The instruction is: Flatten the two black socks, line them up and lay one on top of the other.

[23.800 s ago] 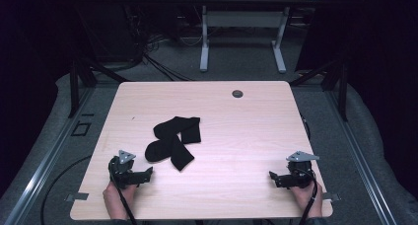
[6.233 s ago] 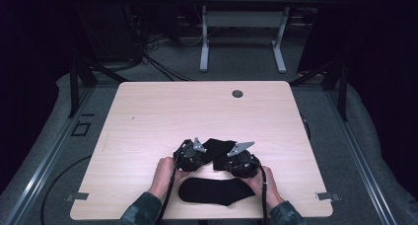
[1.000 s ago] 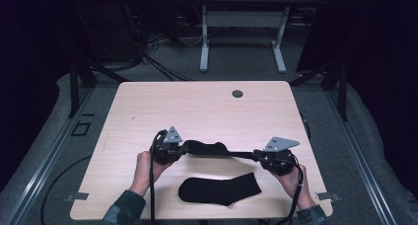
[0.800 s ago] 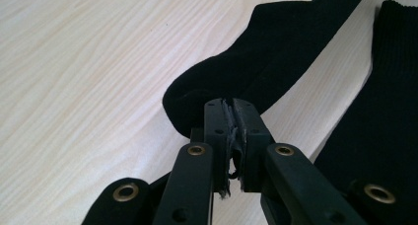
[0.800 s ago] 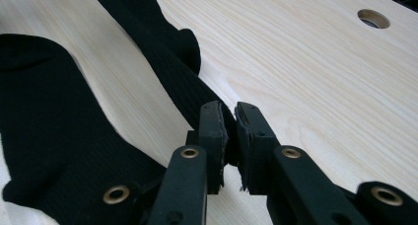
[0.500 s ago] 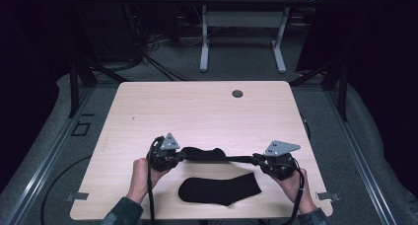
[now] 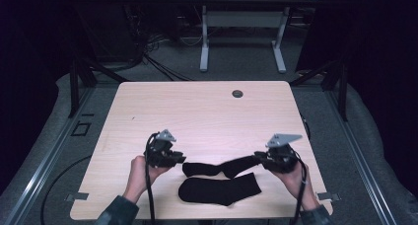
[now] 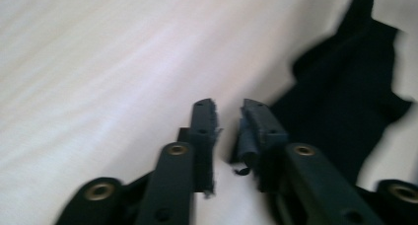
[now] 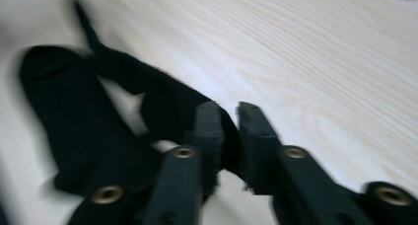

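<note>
Two black socks on the table (image 7: 207,111); nearest the person, the flat sock (image 7: 219,191) lies with its long axis left to right; just behind it, the second sock (image 7: 219,168), same axis, sagging at its middle, its right end lifted; right gripper (image 7: 261,159) jaws nearly closed, pinching that end, cloth between them in the right gripper view (image 9: 227,136); left gripper (image 7: 178,160) jaws parted by a narrow gap, nothing held; the sock's loose end lies just to its right, so the left hand is nearer that end; farther back, a small round grommet (image 7: 237,93).
</note>
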`<state>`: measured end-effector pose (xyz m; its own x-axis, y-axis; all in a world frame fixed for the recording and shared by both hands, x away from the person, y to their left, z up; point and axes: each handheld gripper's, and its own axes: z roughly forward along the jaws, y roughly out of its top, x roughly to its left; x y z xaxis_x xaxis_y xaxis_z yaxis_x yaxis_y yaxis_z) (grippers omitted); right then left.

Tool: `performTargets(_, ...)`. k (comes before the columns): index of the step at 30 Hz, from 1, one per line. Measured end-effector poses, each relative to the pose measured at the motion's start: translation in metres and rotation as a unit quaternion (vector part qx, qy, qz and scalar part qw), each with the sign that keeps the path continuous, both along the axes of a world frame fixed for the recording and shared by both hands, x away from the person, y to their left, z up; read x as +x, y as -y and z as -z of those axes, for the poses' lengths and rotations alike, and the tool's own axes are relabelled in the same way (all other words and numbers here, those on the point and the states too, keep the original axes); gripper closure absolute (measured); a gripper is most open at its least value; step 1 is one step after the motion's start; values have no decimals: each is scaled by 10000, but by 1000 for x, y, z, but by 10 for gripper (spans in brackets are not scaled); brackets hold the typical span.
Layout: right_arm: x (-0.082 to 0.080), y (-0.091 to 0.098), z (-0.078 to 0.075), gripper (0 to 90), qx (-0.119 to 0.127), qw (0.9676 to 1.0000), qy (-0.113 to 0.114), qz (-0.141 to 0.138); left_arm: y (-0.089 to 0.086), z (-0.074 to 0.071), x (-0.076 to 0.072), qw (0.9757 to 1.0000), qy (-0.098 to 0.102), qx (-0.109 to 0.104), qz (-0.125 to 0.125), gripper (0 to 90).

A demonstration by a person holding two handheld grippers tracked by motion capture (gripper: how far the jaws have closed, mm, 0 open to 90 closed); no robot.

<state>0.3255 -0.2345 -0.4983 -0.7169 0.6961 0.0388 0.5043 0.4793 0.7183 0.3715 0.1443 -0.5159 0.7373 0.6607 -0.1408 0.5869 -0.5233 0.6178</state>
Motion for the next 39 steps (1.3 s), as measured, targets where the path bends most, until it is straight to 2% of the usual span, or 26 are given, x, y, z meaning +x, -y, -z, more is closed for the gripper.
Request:
performTargets(1,15,-2,8,724,-45,9998,-114,147,0,5,9,9999,-64,6,-123,630)
performTargets(2,26,-4,16,672,-146,9994,-170,280,0,9,16,9996,-162,-80,-223,594)
performTargets(3,35,-5,23,606,-188,9986,-311,396,0,13,20,9991,-167,-159,-343,548)
performTargets(4,40,-5,29,618,-221,9982,-342,448,0,15,21,9989,-143,-203,-409,504)
performTargets(6,43,-3,35,603,-220,9975,-363,571,-2,17,21,9980,-41,-259,-574,446)
performTargets(8,42,0,37,597,-214,9975,-331,594,-2,16,19,9975,53,-148,-688,379)
performTargets(9,41,1,37,590,-289,9973,-305,596,-1,16,18,9972,71,-151,-724,359)
performTargets(12,40,1,38,573,-267,9976,-200,603,6,17,14,9975,115,-43,-692,293)
performTargets(14,41,-3,39,564,-371,9976,-117,578,15,19,10,9970,251,100,-724,276)
performTargets(16,44,-9,40,561,-471,9972,-84,568,23,22,7,9975,237,240,-628,257)
performTargets(17,46,-11,41,563,-502,9972,-70,549,27,24,7,9969,281,367,-635,246)
performTargets(19,51,-16,43,575,-633,9964,-23,572,31,29,7,9971,210,428,-600,237)
performTargets(21,56,-19,48,599,-758,9956,-43,541,34,33,7,9967,173,553,-567,228)
performTargets(26,67,-26,64,645,-889,9944,-315,474,36,42,9,9951,110,824,-540,217)
performTargets(27,67,-26,65,655,-857,9947,-311,485,36,43,10,9943,141,905,-546,219)
performTargets(30,66,-27,64,674,-960,9936,-361,477,35,47,14,9930,109,1042,-554,219)
performTargets(32,64,-26,64,677,-968,9937,-370,421,31,50,16,9938,32,952,-574,209)
performTargets(33,62,-26,65,679,-862,9943,-414,468,30,50,16,9941,17,919,-572,206)
performTargets(34,61,-24,64,681,-947,9937,-419,434,29,51,16,9940,32,916,-601,206)
performTargets(39,50,-23,64,687,-918,9933,-470,511,29,49,17,9929,96,1079,-498,205)
